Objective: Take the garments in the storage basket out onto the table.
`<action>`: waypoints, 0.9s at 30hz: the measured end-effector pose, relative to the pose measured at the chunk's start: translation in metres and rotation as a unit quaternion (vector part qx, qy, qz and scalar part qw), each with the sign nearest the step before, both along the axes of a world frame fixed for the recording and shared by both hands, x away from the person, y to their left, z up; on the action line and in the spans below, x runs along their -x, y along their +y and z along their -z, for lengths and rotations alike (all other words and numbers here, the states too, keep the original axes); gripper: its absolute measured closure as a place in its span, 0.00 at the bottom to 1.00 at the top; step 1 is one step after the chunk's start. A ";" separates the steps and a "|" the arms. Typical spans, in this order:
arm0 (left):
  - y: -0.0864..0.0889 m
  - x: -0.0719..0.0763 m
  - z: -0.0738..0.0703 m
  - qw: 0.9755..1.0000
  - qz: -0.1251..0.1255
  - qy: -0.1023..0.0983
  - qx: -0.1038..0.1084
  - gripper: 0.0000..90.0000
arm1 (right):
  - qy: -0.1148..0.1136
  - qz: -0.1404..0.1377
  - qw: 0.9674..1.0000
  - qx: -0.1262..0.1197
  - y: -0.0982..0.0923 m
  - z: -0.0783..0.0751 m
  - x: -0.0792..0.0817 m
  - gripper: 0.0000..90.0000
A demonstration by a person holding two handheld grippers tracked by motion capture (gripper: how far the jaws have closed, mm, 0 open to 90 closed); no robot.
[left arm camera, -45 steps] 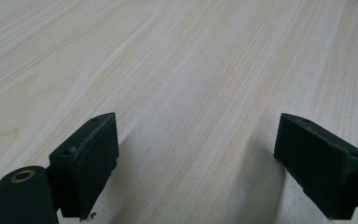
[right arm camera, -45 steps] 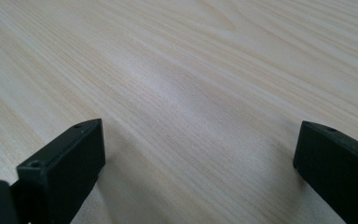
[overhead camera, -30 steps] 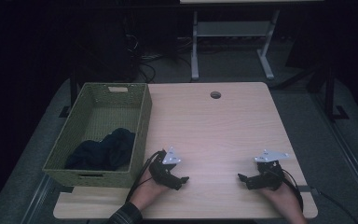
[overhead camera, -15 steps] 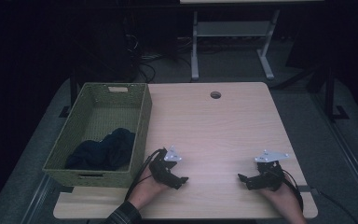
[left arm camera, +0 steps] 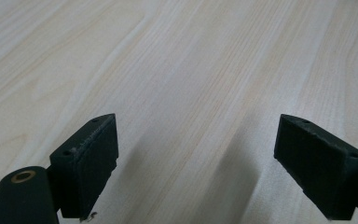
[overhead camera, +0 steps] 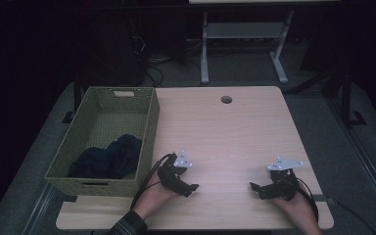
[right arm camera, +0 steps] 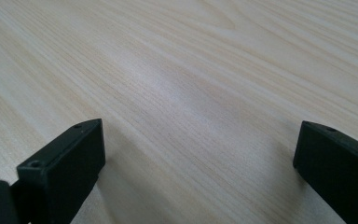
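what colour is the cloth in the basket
Dark navy, nearly black: the crumpled cloth lies in the near end of the green woven basket, best seen in the high view.

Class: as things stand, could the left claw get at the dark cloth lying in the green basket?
Probably yes. The left claw sits open and empty on the table just beside the basket, whose top is open; it would only have to lift over the near wall to reach the dark cloth.
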State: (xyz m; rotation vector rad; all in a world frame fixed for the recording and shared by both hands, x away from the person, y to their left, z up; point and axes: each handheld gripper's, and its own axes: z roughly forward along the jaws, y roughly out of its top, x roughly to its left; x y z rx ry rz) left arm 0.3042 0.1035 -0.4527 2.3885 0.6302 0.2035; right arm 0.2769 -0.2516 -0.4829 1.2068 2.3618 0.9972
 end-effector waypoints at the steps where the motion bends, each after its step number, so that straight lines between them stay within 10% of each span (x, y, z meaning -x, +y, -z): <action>1: 0.000 0.000 -0.001 1.000 0.003 -0.002 -0.001 0.15 | 0.000 0.000 1.000 0.000 0.000 0.000 0.000 0.02; 27: -0.003 -0.007 -0.028 1.000 0.015 0.008 -0.006 0.15 | 0.000 0.000 1.000 -0.001 0.000 0.000 0.000 0.02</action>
